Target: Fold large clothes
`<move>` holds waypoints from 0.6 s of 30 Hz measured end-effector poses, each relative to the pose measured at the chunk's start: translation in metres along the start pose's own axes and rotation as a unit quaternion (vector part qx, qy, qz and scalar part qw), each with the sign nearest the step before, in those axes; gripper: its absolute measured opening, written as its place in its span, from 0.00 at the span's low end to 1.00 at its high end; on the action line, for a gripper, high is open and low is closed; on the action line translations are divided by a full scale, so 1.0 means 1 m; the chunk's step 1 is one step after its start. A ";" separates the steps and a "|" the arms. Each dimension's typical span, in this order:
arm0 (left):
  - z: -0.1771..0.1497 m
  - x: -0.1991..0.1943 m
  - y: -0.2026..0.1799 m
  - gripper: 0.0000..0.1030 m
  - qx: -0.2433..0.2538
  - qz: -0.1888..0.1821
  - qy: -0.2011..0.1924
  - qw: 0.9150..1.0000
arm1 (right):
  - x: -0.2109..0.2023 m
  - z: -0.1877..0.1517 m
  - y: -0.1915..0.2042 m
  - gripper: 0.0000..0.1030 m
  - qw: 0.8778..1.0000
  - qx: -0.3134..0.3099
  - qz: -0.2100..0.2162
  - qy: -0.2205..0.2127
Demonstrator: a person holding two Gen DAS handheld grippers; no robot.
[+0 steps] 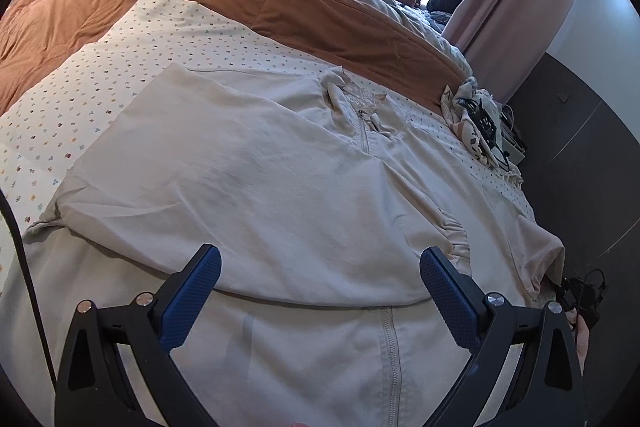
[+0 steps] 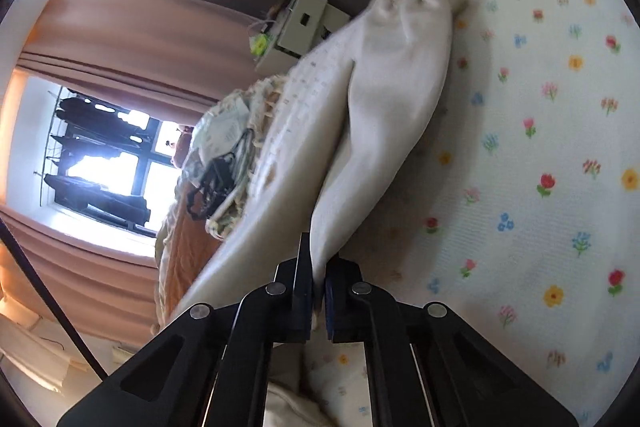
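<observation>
Pinching sleeve (image 2: pixel 384 107) in right gripper (image 2: pixel 318 291) to fold it over jacket (image 1: pixel 260 179); left gripper (image 1: pixel 320 291) spread wide above jacket hem

No readable text, label, brand or number appears in either view. A printed patch inside the collar of the cream zip jacket (image 1: pixel 362 99) carries a pattern too small and blurred to make out. The flowered bedsheet (image 2: pixel 560 155) bears only floral motifs, no lettering. A small yellow-green tag on the white box (image 2: pixel 298 27) by the wall is too blurred to read.
</observation>
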State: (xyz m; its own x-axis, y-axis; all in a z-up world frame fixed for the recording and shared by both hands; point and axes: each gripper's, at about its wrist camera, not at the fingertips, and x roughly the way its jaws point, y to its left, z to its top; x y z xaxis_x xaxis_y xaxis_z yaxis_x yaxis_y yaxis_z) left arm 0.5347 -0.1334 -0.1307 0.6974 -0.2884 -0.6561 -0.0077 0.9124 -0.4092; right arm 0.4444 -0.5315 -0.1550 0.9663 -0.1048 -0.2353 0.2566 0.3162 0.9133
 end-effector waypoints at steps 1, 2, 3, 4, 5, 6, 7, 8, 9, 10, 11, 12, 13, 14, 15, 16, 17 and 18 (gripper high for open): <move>0.001 -0.003 0.002 0.99 -0.003 0.000 -0.004 1.000 | -0.007 0.000 0.009 0.01 1.000 -0.007 0.010 -0.004; 0.001 -0.007 0.003 0.99 -0.006 0.000 -0.009 1.000 | -0.014 -0.002 0.020 0.01 1.000 -0.017 0.018 -0.007; 0.001 -0.010 0.005 0.99 -0.009 0.000 -0.012 1.000 | -0.020 -0.004 0.033 0.01 0.999 -0.031 0.022 -0.010; 0.000 -0.013 0.008 0.99 -0.013 0.000 -0.015 1.000 | -0.025 -0.007 0.045 0.01 0.999 -0.045 0.027 -0.011; -0.002 -0.015 0.010 0.99 -0.017 -0.001 -0.015 1.000 | -0.030 -0.011 0.056 0.01 0.998 -0.059 0.034 -0.011; -0.004 -0.017 0.012 0.99 -0.021 -0.002 -0.016 1.000 | -0.035 -0.016 0.069 0.01 0.997 -0.072 0.041 -0.009; -0.006 -0.019 0.014 0.99 -0.024 -0.002 -0.016 1.000 | -0.040 -0.020 0.077 0.01 0.995 -0.083 0.047 -0.007; -0.008 -0.021 0.015 0.99 -0.026 -0.001 -0.017 1.000 | -0.043 -0.025 0.085 0.01 0.994 -0.091 0.052 -0.004; -0.009 -0.024 0.018 0.99 -0.031 -0.003 -0.017 0.999 | -0.045 -0.029 0.092 0.01 0.994 -0.098 0.056 -0.001; -0.010 -0.025 0.020 0.99 -0.036 -0.006 -0.018 0.999 | -0.048 -0.034 0.100 0.01 0.993 -0.106 0.059 0.002; -0.012 -0.027 0.022 0.99 -0.040 -0.007 -0.020 0.999 | -0.052 -0.038 0.107 0.01 0.991 -0.115 0.062 0.005; -0.012 -0.027 0.023 0.99 -0.042 -0.006 -0.020 0.999 | -0.057 -0.043 0.112 0.01 0.990 -0.123 0.066 0.009; -0.012 -0.028 0.024 0.99 -0.044 -0.006 -0.020 0.999 | -0.057 -0.047 0.119 0.01 0.989 -0.130 0.070 0.014; -0.011 -0.027 0.026 0.99 -0.047 -0.010 -0.019 0.999 | -0.058 -0.052 0.126 0.01 0.987 -0.139 0.074 0.022; -0.010 -0.028 0.027 0.99 -0.050 -0.014 -0.019 0.998 | -0.059 -0.056 0.129 0.01 0.986 -0.147 0.077 0.028; -0.009 -0.030 0.028 0.99 -0.052 -0.016 -0.023 0.998 | -0.058 -0.059 0.134 0.01 0.984 -0.158 0.078 0.035; -0.007 -0.032 0.030 0.99 -0.055 -0.016 -0.027 0.998 | -0.057 -0.064 0.140 0.01 0.981 -0.171 0.078 0.043; -0.007 -0.033 0.031 0.99 -0.058 -0.017 -0.030 0.998 | -0.059 -0.066 0.142 0.01 0.979 -0.182 0.077 0.050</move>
State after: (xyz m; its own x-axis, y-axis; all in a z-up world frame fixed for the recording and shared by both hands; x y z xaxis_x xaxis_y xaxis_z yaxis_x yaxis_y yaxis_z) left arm 0.5063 -0.0972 -0.1259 0.7405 -0.2978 -0.6025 -0.0639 0.8612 -0.5042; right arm 0.4255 -0.4181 -0.0339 0.9867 0.0579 -0.1518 0.0805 0.6374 0.7663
